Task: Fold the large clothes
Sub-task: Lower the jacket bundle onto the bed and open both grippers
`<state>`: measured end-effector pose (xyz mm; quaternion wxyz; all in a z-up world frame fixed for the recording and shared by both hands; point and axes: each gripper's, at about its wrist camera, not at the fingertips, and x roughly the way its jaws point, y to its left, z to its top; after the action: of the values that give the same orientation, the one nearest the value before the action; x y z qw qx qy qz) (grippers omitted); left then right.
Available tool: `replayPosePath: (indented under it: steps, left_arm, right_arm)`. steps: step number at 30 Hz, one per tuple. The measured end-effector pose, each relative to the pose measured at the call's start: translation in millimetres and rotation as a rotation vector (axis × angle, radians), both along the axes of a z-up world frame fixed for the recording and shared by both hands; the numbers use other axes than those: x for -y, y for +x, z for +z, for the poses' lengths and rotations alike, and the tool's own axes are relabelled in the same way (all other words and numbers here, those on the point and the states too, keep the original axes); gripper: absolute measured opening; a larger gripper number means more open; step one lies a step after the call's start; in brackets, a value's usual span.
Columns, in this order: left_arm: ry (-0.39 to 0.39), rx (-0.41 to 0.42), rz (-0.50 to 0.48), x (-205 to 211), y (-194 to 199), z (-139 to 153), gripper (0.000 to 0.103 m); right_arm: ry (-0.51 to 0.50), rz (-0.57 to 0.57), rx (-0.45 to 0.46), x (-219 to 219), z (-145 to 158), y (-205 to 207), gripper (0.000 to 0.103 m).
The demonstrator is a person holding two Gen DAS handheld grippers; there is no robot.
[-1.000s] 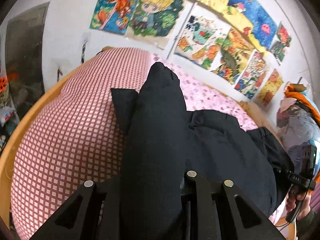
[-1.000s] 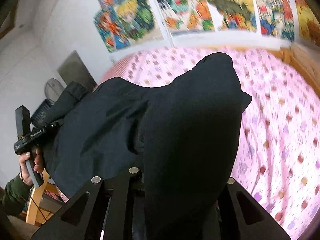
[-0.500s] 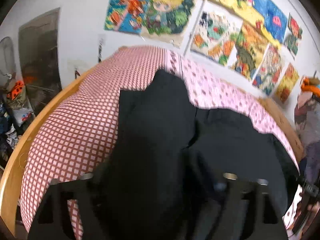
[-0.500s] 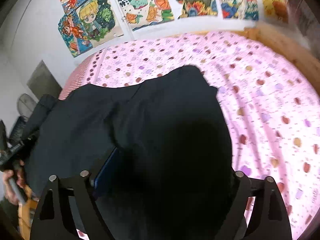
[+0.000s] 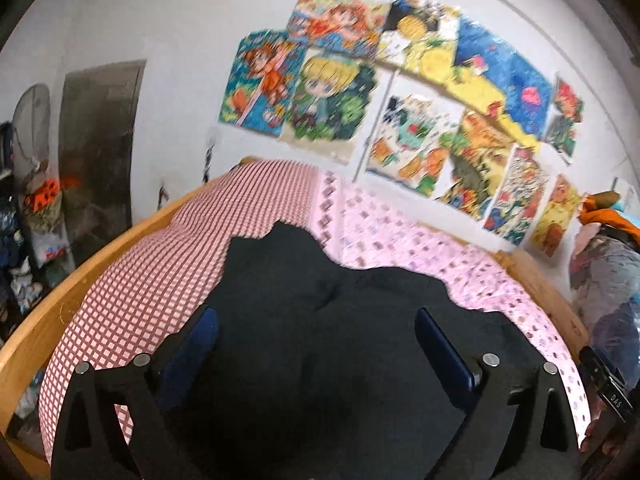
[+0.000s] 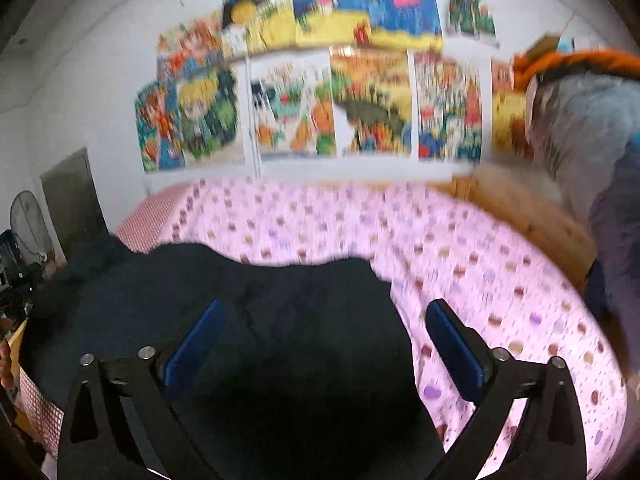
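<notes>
A large black garment (image 5: 320,320) lies spread on the bed, over the red-checked sheet (image 5: 160,272) and the pink dotted sheet (image 5: 420,248). My left gripper (image 5: 316,320) is open above the garment, its blue pads wide apart and empty. In the right wrist view the same garment (image 6: 248,304) lies on the near left part of the bed. My right gripper (image 6: 324,316) is open above the garment's right edge, holding nothing. Both views are blurred.
A wooden bed frame (image 5: 80,280) rims the mattress. Colourful posters (image 5: 400,100) cover the white wall behind. A heap of clothes and bags (image 6: 580,120) stands at the right end of the bed. Clutter and a fan (image 5: 28,140) stand at the left.
Both grippers were shut on the black garment and held it up. They have opened and let it go, and the garment now lies flat on the bed.
</notes>
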<state>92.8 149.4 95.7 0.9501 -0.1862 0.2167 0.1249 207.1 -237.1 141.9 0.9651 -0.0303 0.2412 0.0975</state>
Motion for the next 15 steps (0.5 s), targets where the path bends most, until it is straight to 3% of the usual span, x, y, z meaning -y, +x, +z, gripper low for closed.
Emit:
replayPosePath:
  steps: [8,15]
  left_arm:
    - [0.217,0.109,-0.053,54.1,-26.6,30.3,0.103]
    - [0.224,0.14,-0.101,75.4,-53.0,41.7,0.103]
  right_arm:
    - [0.02,0.084,0.152,-19.2,25.7,-42.2,0.101]
    - [0.011,0.177,0.246,-35.4,37.0,-76.2,0.101]
